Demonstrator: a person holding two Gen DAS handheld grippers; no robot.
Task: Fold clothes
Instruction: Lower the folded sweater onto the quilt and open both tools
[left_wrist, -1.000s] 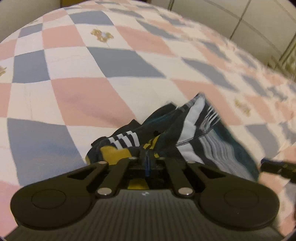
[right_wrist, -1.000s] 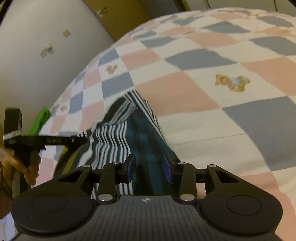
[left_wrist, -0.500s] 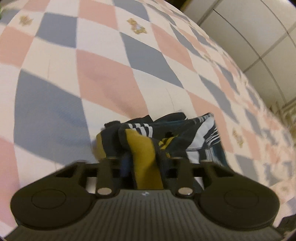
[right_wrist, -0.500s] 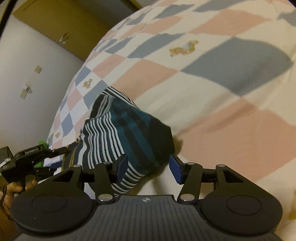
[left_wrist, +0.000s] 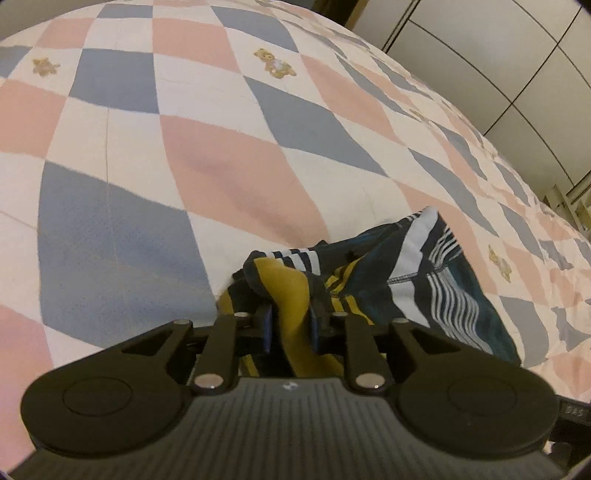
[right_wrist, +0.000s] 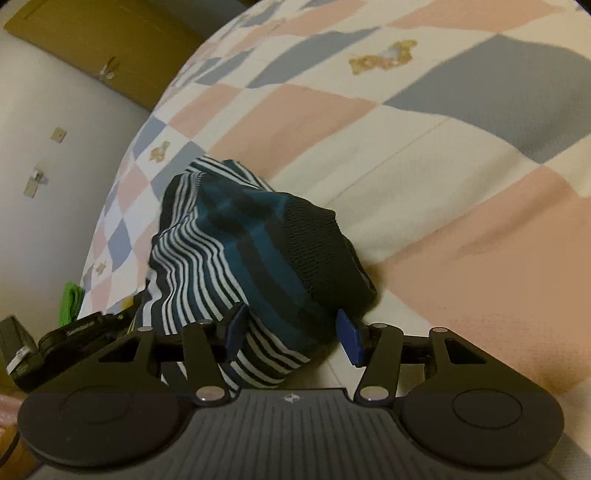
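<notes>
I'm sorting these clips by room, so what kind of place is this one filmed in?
Most likely a bedroom at home. The work surface is a bed under a checked quilt printed with small teddy bears. A striped garment lies on it, and panelled wardrobe-like doors stand beyond the bed.

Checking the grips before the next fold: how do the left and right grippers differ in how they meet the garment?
The left gripper is nearly closed, with a mustard fold of the garment between its fingers; the right gripper stands wider around the teal, striped end. The left's jaws have just been opening slightly; the right's opened earlier and show a gap beside the right finger. Both have cloth between their fingers on the bedspread.
</notes>
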